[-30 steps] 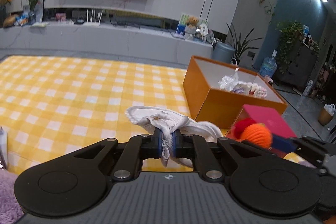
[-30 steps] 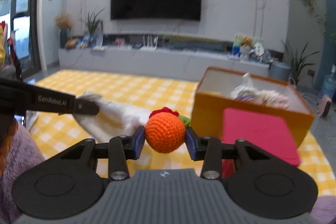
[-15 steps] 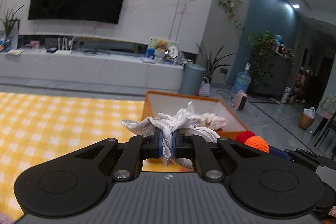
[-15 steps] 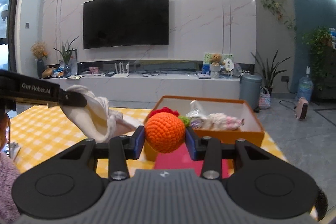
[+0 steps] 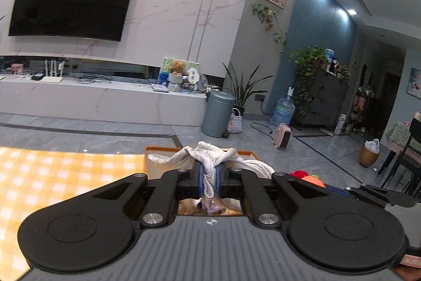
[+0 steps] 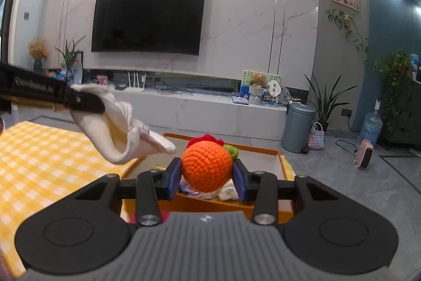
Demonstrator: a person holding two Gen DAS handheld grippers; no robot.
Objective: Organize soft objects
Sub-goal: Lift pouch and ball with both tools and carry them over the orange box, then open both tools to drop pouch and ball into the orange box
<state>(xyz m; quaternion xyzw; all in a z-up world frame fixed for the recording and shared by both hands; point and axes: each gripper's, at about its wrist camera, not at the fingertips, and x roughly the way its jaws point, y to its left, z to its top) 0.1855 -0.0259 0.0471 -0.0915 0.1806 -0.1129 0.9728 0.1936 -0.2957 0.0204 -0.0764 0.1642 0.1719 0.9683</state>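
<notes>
pinching a bunched white cloth (image 5: 210, 157), the left gripper (image 5: 209, 182) has its fingers (image 5: 200, 179) drawn narrow, nearly together, with folds of the fabric squeezed between the blue pads and spilling out to the left and right beyond the tips. in this left wrist view an orange box (image 5: 155, 149) lies just past the cloth, its far rim showing above the fabric, beside the yellow checked mat (image 5: 52, 175) on the left. at the right edge, part of the crocheted orange toy (image 5: 313, 180) shows beside the other tool.

in the right wrist view, the right gripper (image 6: 207, 175) holds the crocheted orange toy (image 6: 207, 168) with its fingers (image 6: 175, 177) about half apart, both blue pads pressed against the ball's sides; red and green yarn bits sit on its far side. the toy hangs over the near part of the orange box (image 6: 279, 159), where pale soft items (image 6: 229, 192) lie inside. to the left, the left gripper (image 6: 84, 103) carries the white cloth (image 6: 118, 133), which droops over the box's left rim.
</notes>
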